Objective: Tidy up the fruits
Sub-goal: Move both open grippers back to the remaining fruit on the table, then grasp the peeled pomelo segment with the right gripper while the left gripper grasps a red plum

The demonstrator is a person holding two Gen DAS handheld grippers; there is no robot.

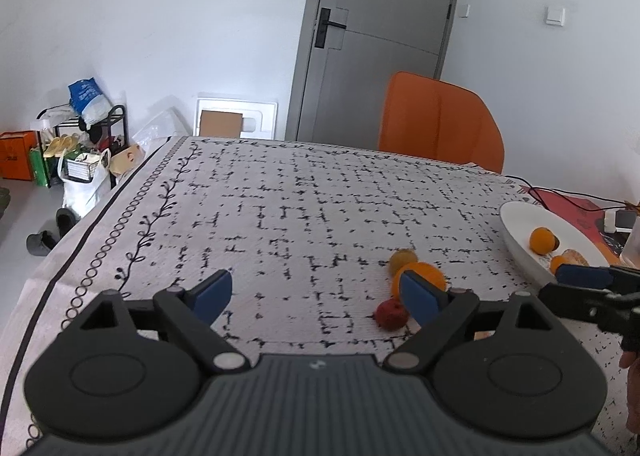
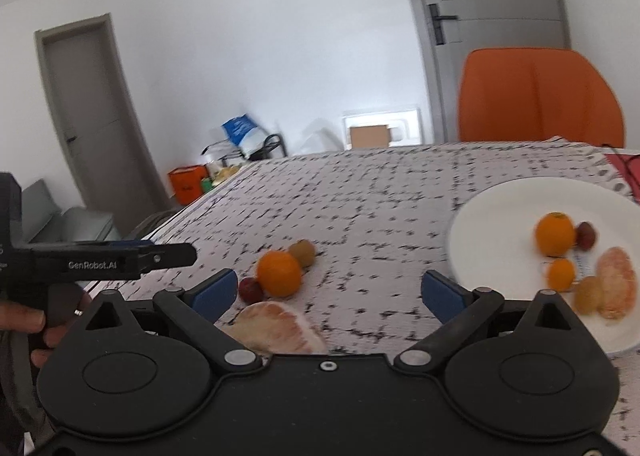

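On the patterned tablecloth lie an orange (image 2: 279,273), a brownish kiwi (image 2: 302,252), a small red fruit (image 2: 250,290) and a peeled pomelo piece (image 2: 276,328). The orange (image 1: 420,276), kiwi (image 1: 402,259) and red fruit (image 1: 391,314) also show in the left wrist view. A white plate (image 2: 500,208) holds an orange (image 2: 555,234), a small orange (image 2: 561,274), a dark red fruit (image 2: 586,234), a kiwi (image 2: 588,295) and a peeled segment (image 2: 616,282). My left gripper (image 1: 316,292) is open and empty, left of the loose fruits. My right gripper (image 2: 330,292) is open and empty, just behind the pomelo piece.
An orange chair (image 1: 440,122) stands at the table's far side, before a grey door (image 1: 380,36). Cables and a small device (image 1: 624,218) lie beyond the plate (image 1: 520,244). A shoe rack with bags (image 1: 80,144) stands on the floor to the left.
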